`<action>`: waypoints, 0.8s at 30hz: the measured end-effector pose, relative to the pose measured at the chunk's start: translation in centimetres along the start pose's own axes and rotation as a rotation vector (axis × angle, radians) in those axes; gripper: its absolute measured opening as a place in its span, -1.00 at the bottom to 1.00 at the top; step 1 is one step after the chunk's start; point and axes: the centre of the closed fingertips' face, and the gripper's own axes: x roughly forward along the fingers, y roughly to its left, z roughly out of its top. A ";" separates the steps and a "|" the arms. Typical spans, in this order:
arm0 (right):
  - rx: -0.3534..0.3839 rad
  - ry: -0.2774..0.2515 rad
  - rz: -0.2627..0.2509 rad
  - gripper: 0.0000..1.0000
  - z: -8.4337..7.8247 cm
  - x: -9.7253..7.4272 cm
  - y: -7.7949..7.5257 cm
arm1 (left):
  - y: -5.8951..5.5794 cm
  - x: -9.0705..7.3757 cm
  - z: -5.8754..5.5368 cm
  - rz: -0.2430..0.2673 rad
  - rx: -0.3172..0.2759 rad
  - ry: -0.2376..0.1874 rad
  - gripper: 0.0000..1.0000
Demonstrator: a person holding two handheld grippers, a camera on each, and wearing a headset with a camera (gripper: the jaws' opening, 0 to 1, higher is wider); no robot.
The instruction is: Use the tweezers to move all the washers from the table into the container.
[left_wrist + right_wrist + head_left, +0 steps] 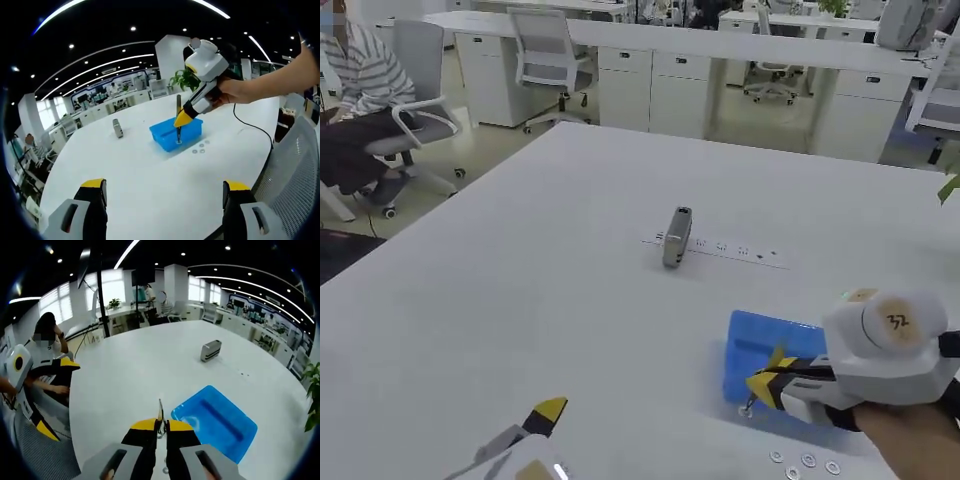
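The blue container (765, 352) sits on the white table (520, 300) at the near right. My right gripper (765, 383) is shut on thin metal tweezers (752, 398), whose tips point down at the container's near-left corner; I cannot tell if they hold a washer. Several small washers (808, 461) lie on the table just in front of the container. In the right gripper view the tweezers (160, 412) stick out between the shut jaws, with the container (215, 422) to the right. My left gripper (162, 187) is open with nothing in it, low at the near left (548, 412).
A small silver box (677, 237) stands mid-table beside a flush socket strip (725, 247). A person in a striped top (360, 80) sits on a chair at the far left. Desks and office chairs (550, 60) stand beyond the table's far edge.
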 end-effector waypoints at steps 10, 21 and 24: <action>-0.031 -0.012 -0.020 -0.97 1.2 0.3 -1.0 | 0.1 0.0 -0.1 0.007 0.005 0.008 0.97; -0.036 -0.015 -0.053 -0.96 2.0 1.3 -2.8 | 0.1 0.1 -0.2 0.008 0.007 0.018 0.97; -0.043 -0.012 -0.066 -0.96 2.1 1.7 -3.5 | 0.1 0.1 -0.3 0.010 0.008 0.018 0.97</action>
